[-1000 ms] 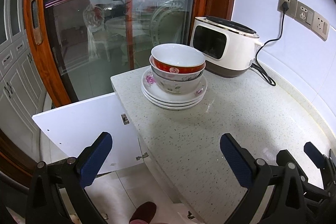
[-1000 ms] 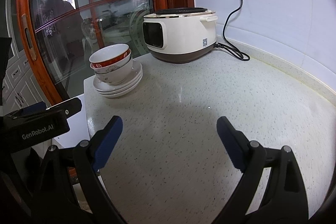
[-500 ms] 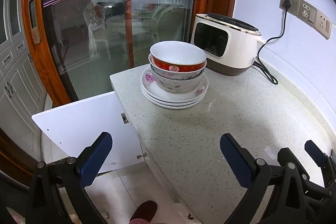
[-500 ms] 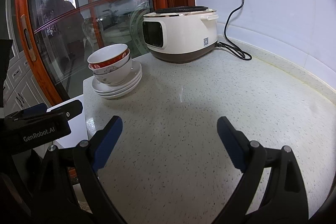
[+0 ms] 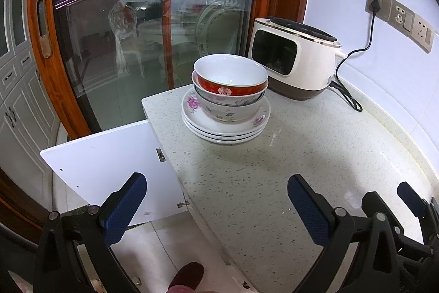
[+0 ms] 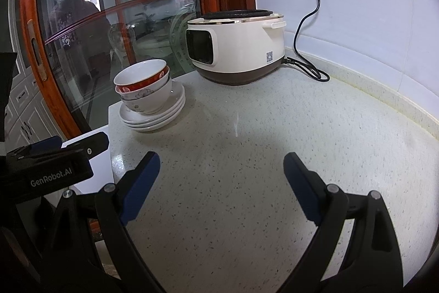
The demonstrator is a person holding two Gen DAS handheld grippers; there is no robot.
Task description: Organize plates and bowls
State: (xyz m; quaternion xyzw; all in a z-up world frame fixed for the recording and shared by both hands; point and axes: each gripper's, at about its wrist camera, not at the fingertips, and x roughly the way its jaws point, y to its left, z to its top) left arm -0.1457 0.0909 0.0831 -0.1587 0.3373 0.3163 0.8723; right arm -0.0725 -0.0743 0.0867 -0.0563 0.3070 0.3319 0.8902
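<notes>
Stack, frame centre: two nested bowls (image 5: 230, 85) on three plates (image 5: 225, 125). Glazed ceramic: heavy, slippery, breakable; grasp rims. Left tongs (image 5: 216, 203), right tongs (image 6: 222, 184): agape, empty.

Readable markings
"GenRobot.AI" in white on the black body of the left gripper (image 6: 52, 172), at the near left; the cooker's (image 6: 236, 48) sticker is unreadable

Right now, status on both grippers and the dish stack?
Left gripper open, empty. Right gripper open, empty. Two bowls nested on stacked plates at counter corner, untouched. Path clear; rice cooker sits behind.
</notes>
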